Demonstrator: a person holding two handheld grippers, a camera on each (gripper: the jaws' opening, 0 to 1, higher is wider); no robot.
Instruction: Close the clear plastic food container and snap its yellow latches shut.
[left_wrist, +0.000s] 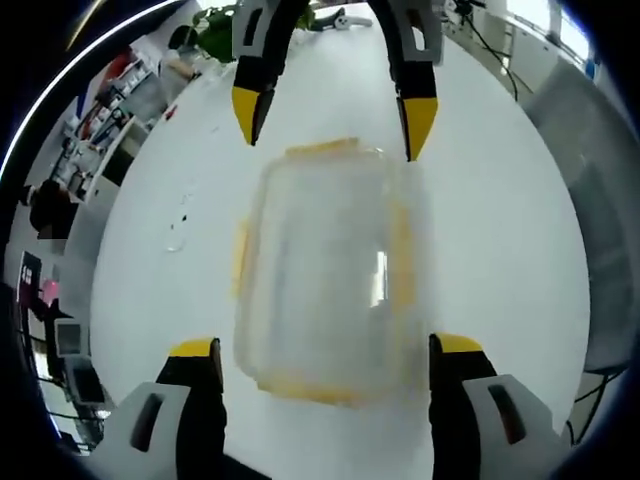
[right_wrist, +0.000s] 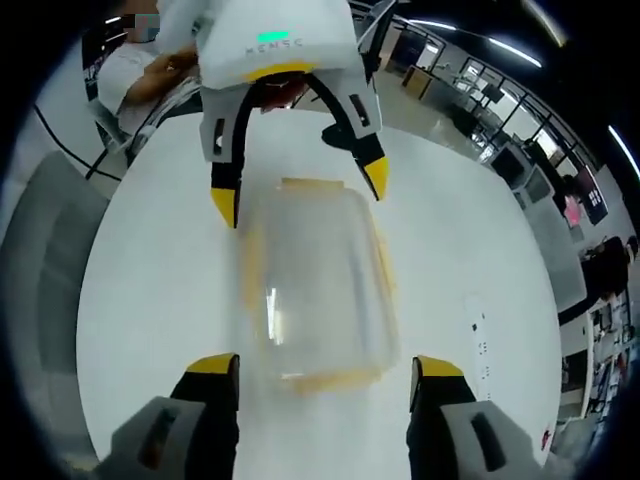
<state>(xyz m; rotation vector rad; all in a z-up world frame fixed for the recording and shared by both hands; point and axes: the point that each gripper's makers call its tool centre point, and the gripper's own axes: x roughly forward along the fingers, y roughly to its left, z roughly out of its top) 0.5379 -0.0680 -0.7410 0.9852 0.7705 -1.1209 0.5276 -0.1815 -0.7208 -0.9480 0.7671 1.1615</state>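
A clear plastic food container (left_wrist: 325, 280) with its lid resting on top lies on a white table (left_wrist: 500, 230). Yellow latches (left_wrist: 402, 250) run along its edges; blur hides whether they are snapped down. My left gripper (left_wrist: 325, 350) is open, its yellow-tipped jaws standing either side of the container's near end. My right gripper (left_wrist: 333, 125) enters opposite, open, with its tips at the far corners. In the right gripper view the container (right_wrist: 315, 280) sits between my open right gripper (right_wrist: 325, 368) and the left gripper (right_wrist: 300, 190) across from it. Neither holds anything.
A small clear strip (right_wrist: 478, 340) lies on the table beside the container, seen too in the left gripper view (left_wrist: 180, 215). A green plant (left_wrist: 215, 30) stands at the far table edge. A grey chair (right_wrist: 50, 260) is alongside. A seated person (right_wrist: 140, 70) is behind the table.
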